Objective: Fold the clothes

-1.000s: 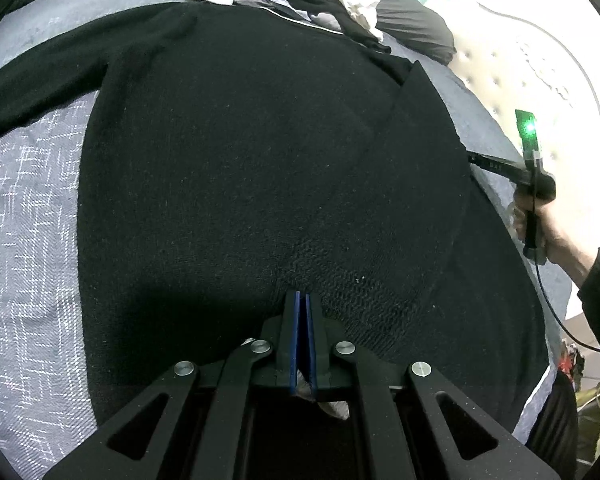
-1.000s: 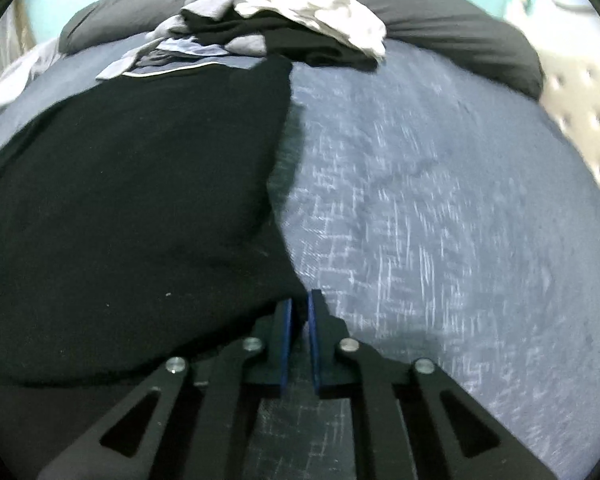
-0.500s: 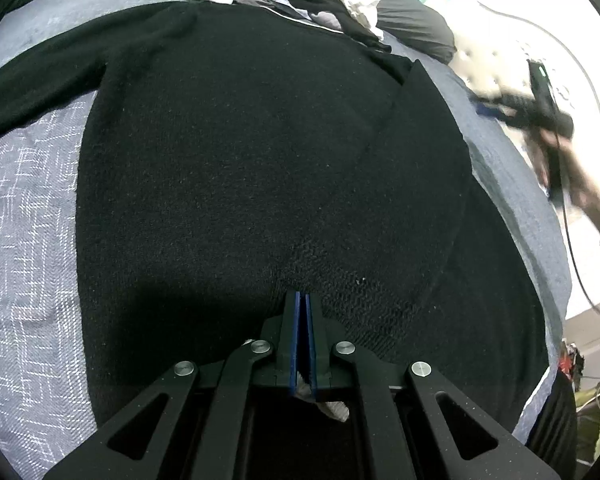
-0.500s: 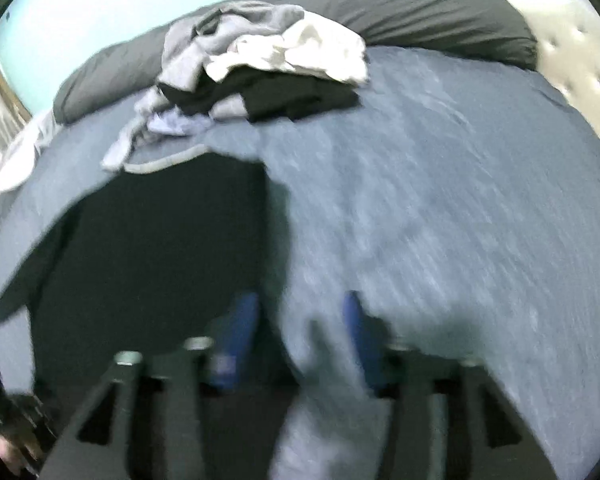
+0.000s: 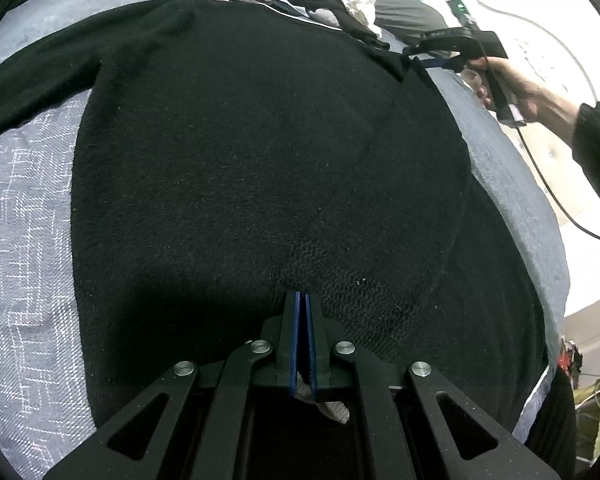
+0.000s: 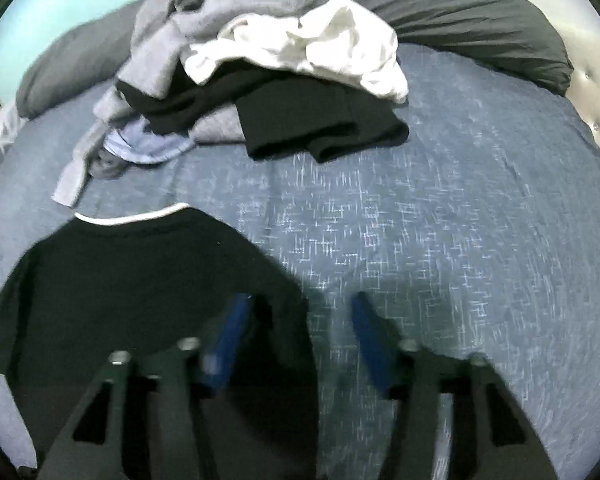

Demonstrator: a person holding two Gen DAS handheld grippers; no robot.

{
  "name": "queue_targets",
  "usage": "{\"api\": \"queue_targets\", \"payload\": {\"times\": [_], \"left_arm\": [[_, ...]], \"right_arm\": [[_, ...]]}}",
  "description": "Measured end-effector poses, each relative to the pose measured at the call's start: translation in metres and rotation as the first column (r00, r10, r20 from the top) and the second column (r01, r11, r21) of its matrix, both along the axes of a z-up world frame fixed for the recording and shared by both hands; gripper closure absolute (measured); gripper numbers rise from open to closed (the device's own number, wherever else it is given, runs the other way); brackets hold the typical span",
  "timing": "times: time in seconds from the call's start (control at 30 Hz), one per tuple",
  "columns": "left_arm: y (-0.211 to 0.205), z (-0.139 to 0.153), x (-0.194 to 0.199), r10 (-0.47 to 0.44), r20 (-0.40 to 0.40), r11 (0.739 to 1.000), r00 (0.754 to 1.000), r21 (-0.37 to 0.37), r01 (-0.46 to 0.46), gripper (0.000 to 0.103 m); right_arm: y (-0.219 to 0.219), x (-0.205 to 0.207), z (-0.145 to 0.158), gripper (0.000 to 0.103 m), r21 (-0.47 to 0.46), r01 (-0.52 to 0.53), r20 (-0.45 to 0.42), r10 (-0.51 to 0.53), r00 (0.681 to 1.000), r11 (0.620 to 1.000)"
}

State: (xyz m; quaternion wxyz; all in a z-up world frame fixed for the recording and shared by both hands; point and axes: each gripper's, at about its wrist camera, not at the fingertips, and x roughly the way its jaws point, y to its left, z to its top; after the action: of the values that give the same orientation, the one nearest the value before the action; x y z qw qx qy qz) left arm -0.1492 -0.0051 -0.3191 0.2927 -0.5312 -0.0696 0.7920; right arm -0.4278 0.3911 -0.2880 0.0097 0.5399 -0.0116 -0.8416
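A black knit sweater (image 5: 240, 160) lies spread on the blue-grey bedspread (image 5: 24, 216), its right sleeve folded in over the body. My left gripper (image 5: 302, 304) is shut on the sweater's ribbed hem at the near edge. My right gripper (image 6: 296, 312) is open and empty, hovering over the sweater's right shoulder edge (image 6: 148, 280) near the collar; it also shows in the left wrist view (image 5: 440, 50) at the far right, held by a hand.
A pile of unfolded clothes (image 6: 268, 72), grey, white and black, lies at the head of the bed against a dark pillow (image 6: 460, 24). A pale tufted headboard (image 6: 596, 92) is at the right. Bare bedspread (image 6: 460, 240) lies right of the sweater.
My right gripper let go of the sweater's side edge, opened, and moved up toward the shoulder and collar. My left gripper has stayed shut on the hem.
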Motion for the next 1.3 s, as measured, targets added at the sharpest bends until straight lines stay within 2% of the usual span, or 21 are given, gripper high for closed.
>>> {"api": "queue_targets", "payload": {"times": [0.1, 0.2, 0.33, 0.47, 0.57, 0.7, 0.8, 0.9, 0.97, 1.13, 1.2, 1.3], "left_arm": [[0.001, 0.000, -0.001, 0.000, 0.000, 1.000, 1.000, 0.000, 0.000, 0.100], [0.002, 0.002, 0.000, 0.000, -0.001, 1.000, 1.000, -0.003, 0.000, 0.100], [0.005, 0.002, -0.001, -0.001, -0.002, 1.000, 1.000, -0.011, 0.001, 0.100], [0.008, 0.002, -0.005, -0.004, -0.003, 1.000, 1.000, -0.012, 0.004, 0.100], [0.010, 0.002, -0.007, -0.003, 0.002, 1.000, 1.000, -0.004, 0.004, 0.100], [-0.006, -0.001, 0.000, -0.005, 0.004, 1.000, 1.000, 0.000, 0.005, 0.100], [-0.007, -0.001, -0.001, -0.004, 0.006, 1.000, 1.000, 0.003, 0.004, 0.100], [-0.008, -0.001, 0.000, -0.004, 0.003, 1.000, 1.000, 0.000, 0.004, 0.100], [-0.008, -0.001, 0.000, -0.003, 0.002, 1.000, 1.000, -0.001, 0.003, 0.100], [-0.008, 0.002, 0.001, -0.003, -0.003, 1.000, 1.000, -0.007, 0.003, 0.100], [-0.007, 0.003, 0.001, -0.003, -0.005, 1.000, 1.000, -0.009, 0.003, 0.100], [-0.006, 0.003, 0.001, -0.004, -0.003, 1.000, 1.000, -0.008, 0.004, 0.100]], "right_arm": [[-0.003, -0.004, -0.008, 0.092, 0.013, -0.017, 0.019, 0.016, 1.000, 1.000], [-0.005, -0.005, -0.011, 0.097, 0.035, -0.018, 0.012, 0.018, 1.000, 0.999], [0.004, -0.008, -0.009, 0.099, 0.096, 0.052, -0.046, -0.047, 0.998, 0.994], [0.005, -0.016, -0.018, 0.099, 0.139, 0.078, -0.050, -0.072, 0.996, 0.987], [0.007, -0.023, -0.029, 0.099, 0.129, 0.107, -0.042, -0.102, 0.994, 0.986], [0.013, -0.024, -0.029, 0.100, 0.072, 0.137, -0.094, -0.130, 0.987, 0.988], [0.027, -0.019, -0.015, 0.099, -0.009, 0.171, -0.154, -0.171, 0.973, 0.985], [0.036, -0.007, 0.002, 0.099, -0.093, 0.150, -0.194, -0.166, 0.967, 0.984], [0.033, 0.001, 0.005, 0.099, -0.128, 0.109, -0.175, -0.130, 0.976, 0.986], [0.006, 0.026, -0.010, 0.099, -0.143, -0.043, -0.121, 0.025, 0.992, 0.989], [0.001, 0.029, -0.022, 0.099, -0.124, -0.045, -0.094, 0.033, 0.995, 0.991], [0.010, 0.018, -0.034, 0.099, -0.103, 0.024, -0.081, -0.032, 0.996, 0.994]]}}
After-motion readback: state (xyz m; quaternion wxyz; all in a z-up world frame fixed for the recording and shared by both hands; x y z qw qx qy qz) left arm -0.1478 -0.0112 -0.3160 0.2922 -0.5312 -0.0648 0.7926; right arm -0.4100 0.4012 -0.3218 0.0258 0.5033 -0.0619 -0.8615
